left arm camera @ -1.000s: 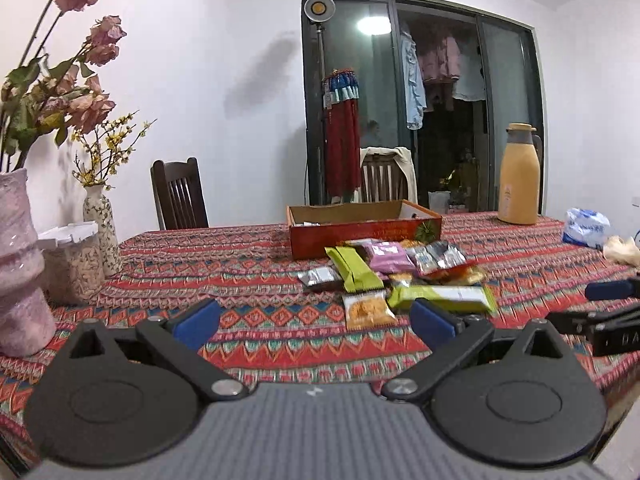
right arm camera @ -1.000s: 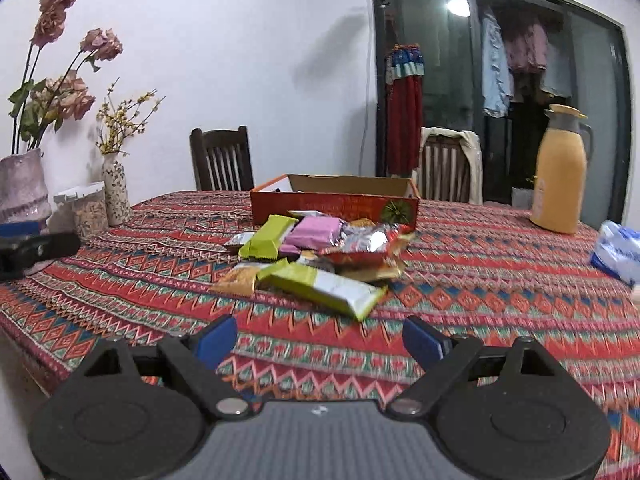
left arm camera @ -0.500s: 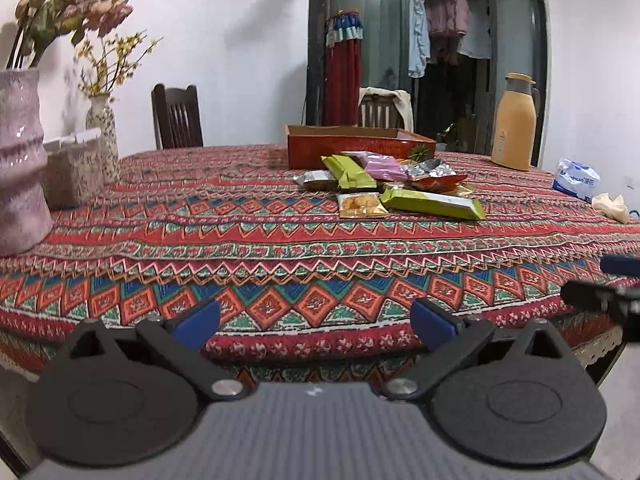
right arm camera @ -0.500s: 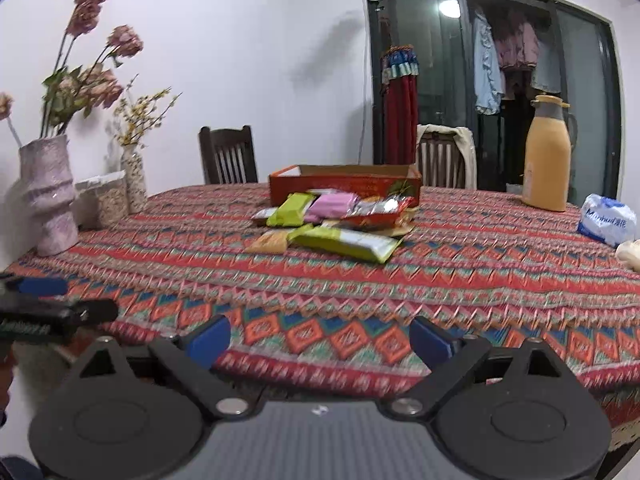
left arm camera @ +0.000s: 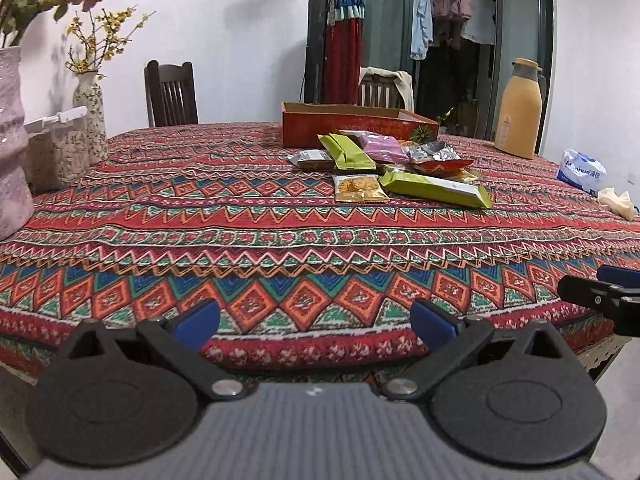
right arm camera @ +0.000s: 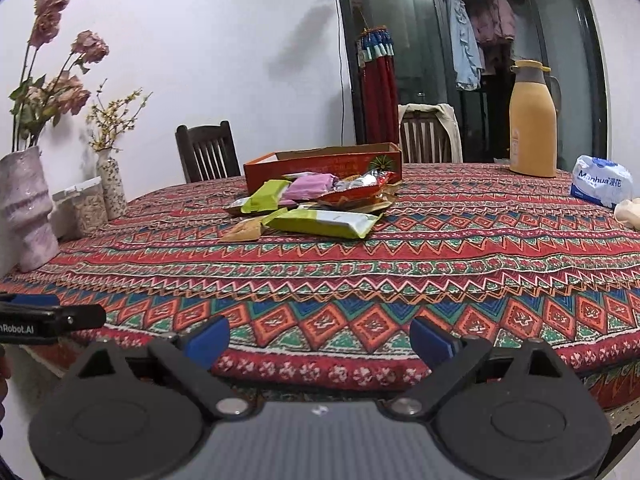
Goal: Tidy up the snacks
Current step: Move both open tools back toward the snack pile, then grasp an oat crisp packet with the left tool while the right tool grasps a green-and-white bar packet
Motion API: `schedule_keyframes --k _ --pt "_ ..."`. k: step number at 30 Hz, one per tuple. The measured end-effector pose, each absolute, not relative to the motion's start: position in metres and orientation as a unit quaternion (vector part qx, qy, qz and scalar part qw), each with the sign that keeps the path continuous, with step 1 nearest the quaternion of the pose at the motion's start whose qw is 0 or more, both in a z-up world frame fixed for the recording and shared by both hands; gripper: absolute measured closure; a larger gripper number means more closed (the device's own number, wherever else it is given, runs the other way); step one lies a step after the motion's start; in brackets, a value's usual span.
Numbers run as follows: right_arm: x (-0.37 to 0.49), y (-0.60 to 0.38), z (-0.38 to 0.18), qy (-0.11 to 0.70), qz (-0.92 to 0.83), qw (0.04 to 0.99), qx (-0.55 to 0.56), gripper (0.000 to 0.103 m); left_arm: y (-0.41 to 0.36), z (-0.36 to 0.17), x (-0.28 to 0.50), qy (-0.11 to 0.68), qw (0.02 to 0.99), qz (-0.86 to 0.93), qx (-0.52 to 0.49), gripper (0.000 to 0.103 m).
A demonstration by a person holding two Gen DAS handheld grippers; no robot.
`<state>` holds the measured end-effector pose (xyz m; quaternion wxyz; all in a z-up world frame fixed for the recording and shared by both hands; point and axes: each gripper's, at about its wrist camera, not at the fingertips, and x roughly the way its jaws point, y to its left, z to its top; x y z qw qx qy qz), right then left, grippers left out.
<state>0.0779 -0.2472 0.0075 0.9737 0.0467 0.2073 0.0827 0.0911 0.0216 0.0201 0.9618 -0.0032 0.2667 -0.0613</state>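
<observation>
Hovering just off the near edge of the surface [left arm camera: 280,240], both claws are empty and none of the sorting has begun. The left claw [left arm camera: 316,320] has its blue pads spread wide with only the patterned cloth showing between them, and the right claw [right arm camera: 320,338] stands equally wide apart with nothing in it. The snacks lie in a loose heap near the middle of the surface, well apart from either claw: a long green bar [right arm camera: 324,222] nearest the front, a small orange packet [left arm camera: 360,188] touching its left end, another green packet [left arm camera: 348,152], a pink one [right arm camera: 310,186] and some silver and red wrappers [right arm camera: 360,188] overlapping behind. Just behind the heap, touching or nearly touching it, sits an open red box [right arm camera: 320,166], which I take to be where the snacks should go; its inside cannot be seen from this low angle. The step in hand looks like the approach before a first pick. The next move calls for carrying one claw forward over the cloth to the front of the heap, most likely the long green bar or the orange packet since they lie free of the pile, then lowering so the pads straddle the wrapper's narrow width before closing. Flat, slick wrappers may slide on the cloth, so a low, square approach seems wise.
</observation>
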Motion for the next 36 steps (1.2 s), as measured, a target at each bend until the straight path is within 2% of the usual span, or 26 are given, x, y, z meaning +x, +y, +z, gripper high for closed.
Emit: schedule_keyframes --k 12,16,19,23,33,36 --pt "0.128 -0.259 0.020 0.209 0.088 0.972 0.056 0.009 -0.002 0.040 0.154 0.285 0.954 -0.092 -0.003 0.000" --pt "0.157 -0.264 0.023 0.224 0.083 0.969 0.057 0.019 -0.010 0.043 0.184 0.291 0.952 -0.098 -0.002 0.001" --pt "0.177 -0.268 0.024 0.230 0.084 0.968 0.056 0.019 -0.015 0.041 0.207 0.294 0.950 -0.103 0.000 0.004" --pt "0.211 -0.266 0.028 0.247 0.088 0.965 0.029 0.019 -0.021 0.038 0.243 0.313 0.943 -0.113 -0.007 0.012" --pt "0.302 -0.243 0.031 0.286 0.120 0.949 -0.063 0.024 -0.024 0.032 0.313 0.341 0.931 -0.127 -0.019 0.012" --pt "0.327 -0.232 0.028 0.302 0.139 0.939 -0.089 0.026 -0.024 0.028 0.325 0.348 0.929 -0.127 -0.012 0.016"
